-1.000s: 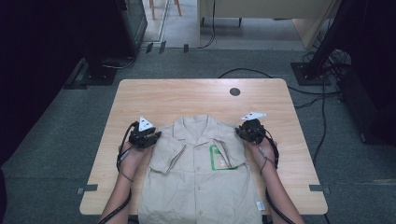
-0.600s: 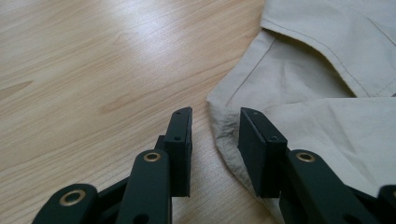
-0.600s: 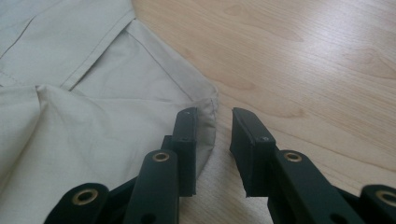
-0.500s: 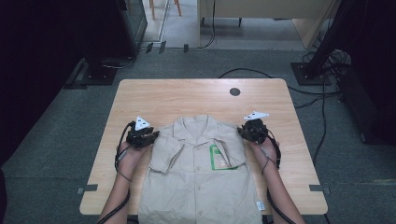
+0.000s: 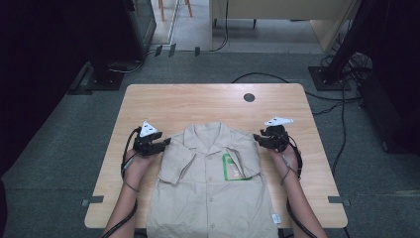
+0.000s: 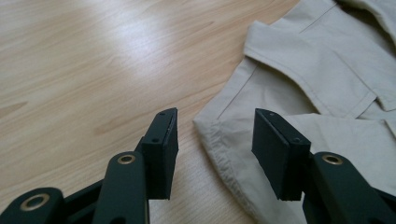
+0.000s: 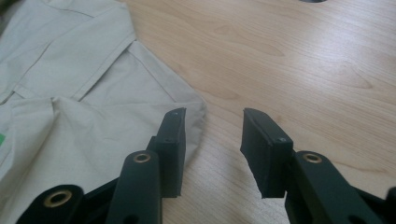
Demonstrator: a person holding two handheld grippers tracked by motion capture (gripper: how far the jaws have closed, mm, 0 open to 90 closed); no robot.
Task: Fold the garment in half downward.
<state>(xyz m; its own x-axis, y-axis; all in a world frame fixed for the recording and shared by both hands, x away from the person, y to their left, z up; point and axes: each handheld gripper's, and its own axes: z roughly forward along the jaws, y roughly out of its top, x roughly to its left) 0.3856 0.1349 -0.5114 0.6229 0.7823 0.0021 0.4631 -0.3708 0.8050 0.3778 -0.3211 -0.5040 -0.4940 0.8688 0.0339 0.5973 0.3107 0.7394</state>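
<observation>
At about 9 o'clock of the shirt point(image 5: 213, 183), the left gripper point(image 5: 166, 143) rests at the folded-in left sleeve point(image 5: 173, 163); its fingers point(image 6: 163, 140) have just been opening and stand released, the sleeve's hemmed edge lying between them without being pinched. The beige shirt lies flat, front up, in the near half of the table point(image 5: 198, 104), collar point(image 5: 205, 133) toward 12 o'clock, a green patch point(image 5: 230, 166) on its chest. At 3 o'clock, the right gripper point(image 5: 257, 138) has also been opening, its fingers point(image 7: 173, 140) released beside the shoulder fold.
</observation>
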